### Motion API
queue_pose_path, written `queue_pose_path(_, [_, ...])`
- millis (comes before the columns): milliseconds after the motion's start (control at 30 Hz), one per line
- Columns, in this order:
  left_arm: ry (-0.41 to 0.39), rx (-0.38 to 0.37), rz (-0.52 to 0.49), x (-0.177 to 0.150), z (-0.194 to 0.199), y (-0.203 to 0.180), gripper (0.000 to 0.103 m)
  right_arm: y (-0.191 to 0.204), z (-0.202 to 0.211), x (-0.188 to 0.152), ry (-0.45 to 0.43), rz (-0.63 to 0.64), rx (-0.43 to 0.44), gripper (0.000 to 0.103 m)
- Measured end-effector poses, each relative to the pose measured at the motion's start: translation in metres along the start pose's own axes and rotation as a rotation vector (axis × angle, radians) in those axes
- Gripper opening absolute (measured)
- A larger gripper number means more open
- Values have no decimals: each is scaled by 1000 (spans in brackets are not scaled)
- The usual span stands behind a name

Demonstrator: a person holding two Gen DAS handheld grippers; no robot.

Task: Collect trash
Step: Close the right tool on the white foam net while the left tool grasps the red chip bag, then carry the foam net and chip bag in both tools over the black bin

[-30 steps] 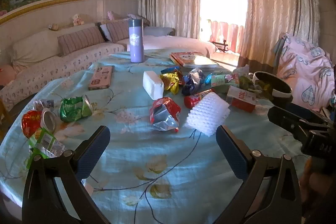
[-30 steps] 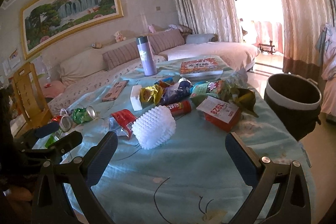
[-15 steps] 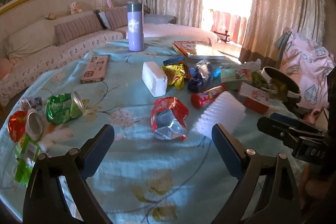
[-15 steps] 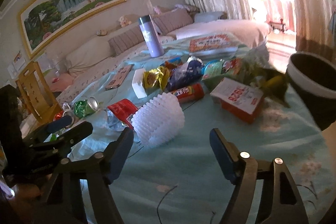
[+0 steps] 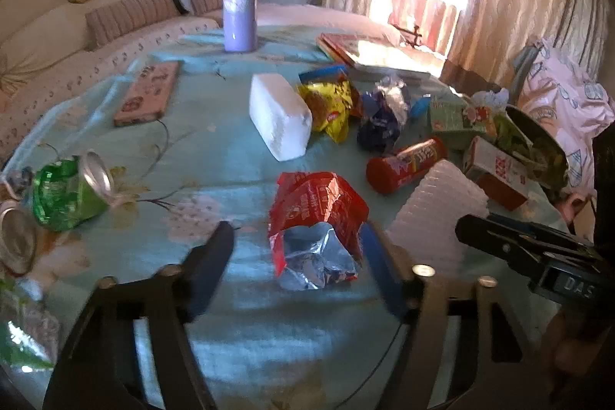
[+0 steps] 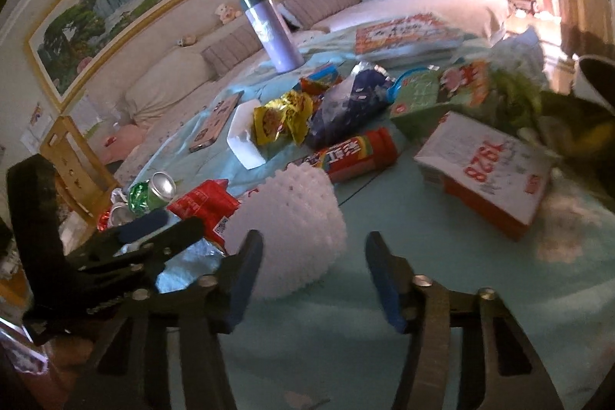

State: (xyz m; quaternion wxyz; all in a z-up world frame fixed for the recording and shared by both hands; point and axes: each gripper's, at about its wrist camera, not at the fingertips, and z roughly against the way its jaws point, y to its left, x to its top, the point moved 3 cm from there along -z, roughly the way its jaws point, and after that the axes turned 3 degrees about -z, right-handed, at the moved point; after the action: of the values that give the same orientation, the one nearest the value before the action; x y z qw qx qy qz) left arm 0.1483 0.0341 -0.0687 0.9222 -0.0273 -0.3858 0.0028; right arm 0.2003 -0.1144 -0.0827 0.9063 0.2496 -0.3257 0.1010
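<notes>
A crumpled red foil wrapper (image 5: 317, 223) is framed at twelve o'clock between the closing, still untouching jaws of the left gripper (image 5: 298, 243).

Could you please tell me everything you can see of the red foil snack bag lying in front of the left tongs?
The red crumpled foil snack bag is printed red outside with white lettering and silver inside. Its torn mouth gapes toward the camera, showing the shiny lining. It lies flat and looks empty on the light blue flowered tablecloth, beside the white ribbed foam fruit net. The left tongs are closing around it: the bag sits between the blue pads, and the right-hand pad seems to meet its edge.
</notes>
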Motion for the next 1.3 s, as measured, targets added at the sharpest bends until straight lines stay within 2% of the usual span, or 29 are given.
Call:
queue_pose_path(33, [15, -19, 4, 0, -4, 0, 50, 0, -3, 0, 8, 1, 3, 35])
queue_pose_path(67, [23, -30, 7, 0, -7, -1, 39, -1, -5, 0, 16, 3, 6, 23])
queue_pose_path(100, [32, -44, 9, 0, -9, -2, 29, -1, -7, 0, 20, 3, 11, 16])
queue_pose_path(200, [32, -50, -7, 1, -10, -8, 9, -1, -3, -2, 13, 10, 30, 14])
queue_pose_path(300, [19, -52, -28, 2, -4, -17, 4, 1, 7, -1, -9, 20, 30, 12])
queue_pose_path(500, [-6, -85, -66, 6, 12, -40, 2, -9, 39, 1, -67, 15, 28, 11])
queue_pose_path(900, [-46, -205, -148, 18, 40, -104, 2, -45, 114, -2, -200, -41, -33, 10])
queue_pose_path(1300, [-40, -309, -248, 37, 34, -188, 2, -115, 167, -9, -303, -183, -134, 10])
